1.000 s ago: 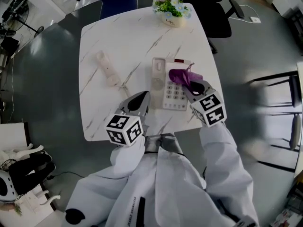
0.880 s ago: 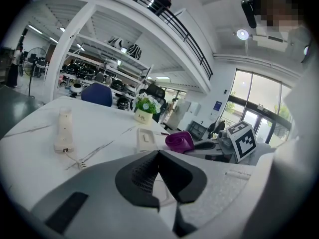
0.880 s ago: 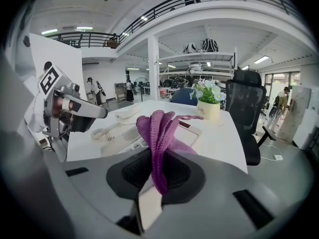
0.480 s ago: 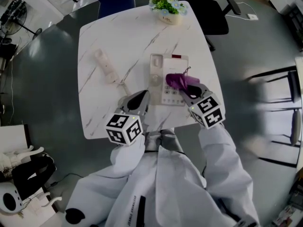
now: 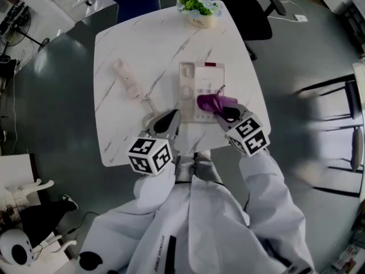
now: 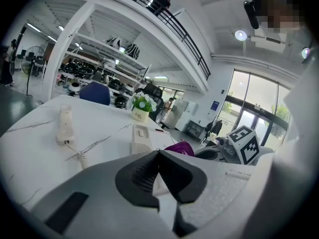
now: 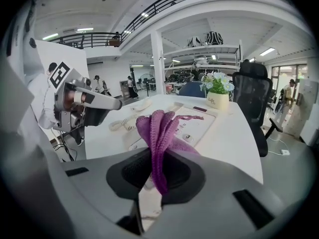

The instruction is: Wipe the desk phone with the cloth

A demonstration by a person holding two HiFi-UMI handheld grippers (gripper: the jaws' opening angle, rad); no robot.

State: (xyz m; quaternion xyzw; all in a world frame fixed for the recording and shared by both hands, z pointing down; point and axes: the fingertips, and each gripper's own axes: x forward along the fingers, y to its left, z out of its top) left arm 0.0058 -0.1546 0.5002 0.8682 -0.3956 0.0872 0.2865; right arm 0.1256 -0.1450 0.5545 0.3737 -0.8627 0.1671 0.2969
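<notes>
— What has the right tool (image 5: 226,113) got hold of?

— A purple knitted cloth (image 5: 212,101), clamped hard between its jaws. The cloth stands up out of the jaws in a bunch of folds (the ribs of the knit show plainly from the tool's own camera) and spills forward over the desk phone (image 5: 197,81).

— Whereabouts on the phone?

— Over the keypad, at the near right part of the base. A few number keys show just beside the cloth, and the "3" can be read. I can't tell from here whether the cloth presses on the keys or only brushes them.

— And the phone itself?

— It lies flat on the white marble-patterned bench (image 5: 165,39), about the middle and a little toward the right edge. Its handset (image 5: 126,80) is off the cradle. It lies on the bench well to the left of the base, and the coiled cord (image 5: 149,104) trails from its near end toward the left tool (image 5: 171,119).

— What is that one doing?

— It is clenched on nothing, with its jaws meeting at the tips and only air around them. It hovers over the near part of the bench, just left of the phone base and close by the cord.

— Anything else about?

— A pot of flowers (image 5: 197,3) sits at the far edge of the bench. A black office chair (image 5: 251,16) stands beyond the far right corner.
</notes>
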